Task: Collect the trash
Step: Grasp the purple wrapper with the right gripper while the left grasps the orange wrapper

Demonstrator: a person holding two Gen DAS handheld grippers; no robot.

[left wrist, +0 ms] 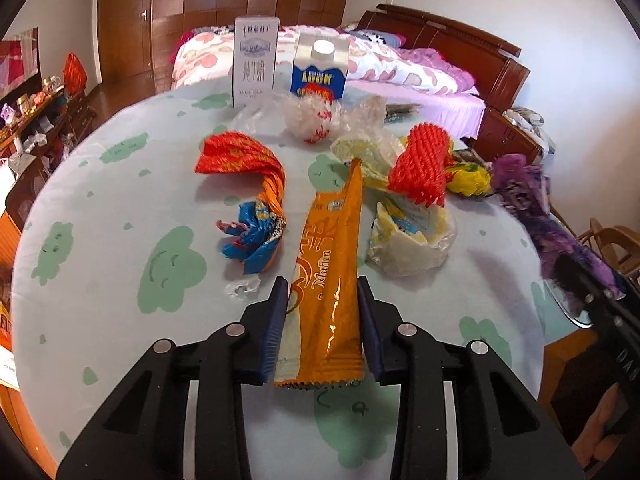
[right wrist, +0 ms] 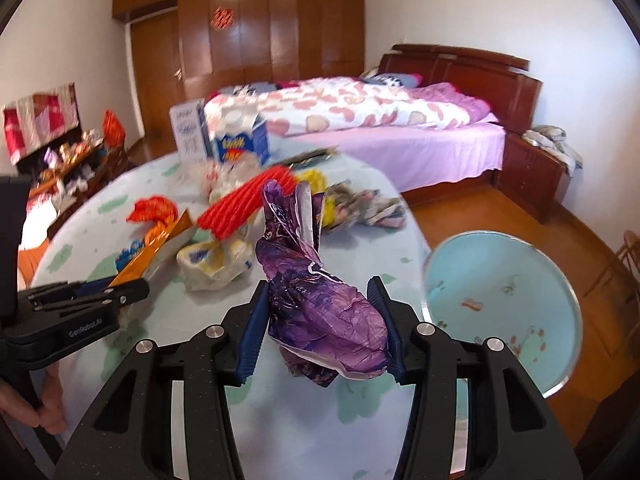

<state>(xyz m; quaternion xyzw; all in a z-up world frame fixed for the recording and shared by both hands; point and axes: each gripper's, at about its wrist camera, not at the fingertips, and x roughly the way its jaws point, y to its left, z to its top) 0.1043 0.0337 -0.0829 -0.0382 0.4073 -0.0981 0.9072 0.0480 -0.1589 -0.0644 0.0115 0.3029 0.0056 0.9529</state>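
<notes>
The left hand-held gripper (left wrist: 322, 292) has its blue pads against both long sides of an orange muffin wrapper (left wrist: 330, 276), gripping it near its serrated end, while the rest of the wrapper runs away across the bench (left wrist: 120, 216) with its pale cloth of green clouds. To the wrapper's left lies a twisted red and blue wrapper (left wrist: 250, 196); to its right sit a crumpled yellow and clear packet (left wrist: 408, 240) and a red foam fruit net (left wrist: 422, 164), the net resting on more yellow plastic. Further back a crinkled clear wrapper with red print (left wrist: 316, 120) lies in front of a white milk box (left wrist: 256, 62) and a blue carton with a white cap (left wrist: 320, 70), both standing upright at the far edge of the bench.

The right hand-held gripper (right wrist: 320, 308) is clamped on a crumpled purple bag (right wrist: 316, 292), whose upper end sticks up above the pads. It seems to be lifted clear of the cloth, though the blur in the right wrist view makes that hard to judge. Just to the right of that gripper, beyond the bench's edge and lower down, stands a round light blue bin (right wrist: 504, 304) with a metal rim, its mouth open to the room. A bed (right wrist: 380, 120) with a pink heart quilt fills the background.
</notes>
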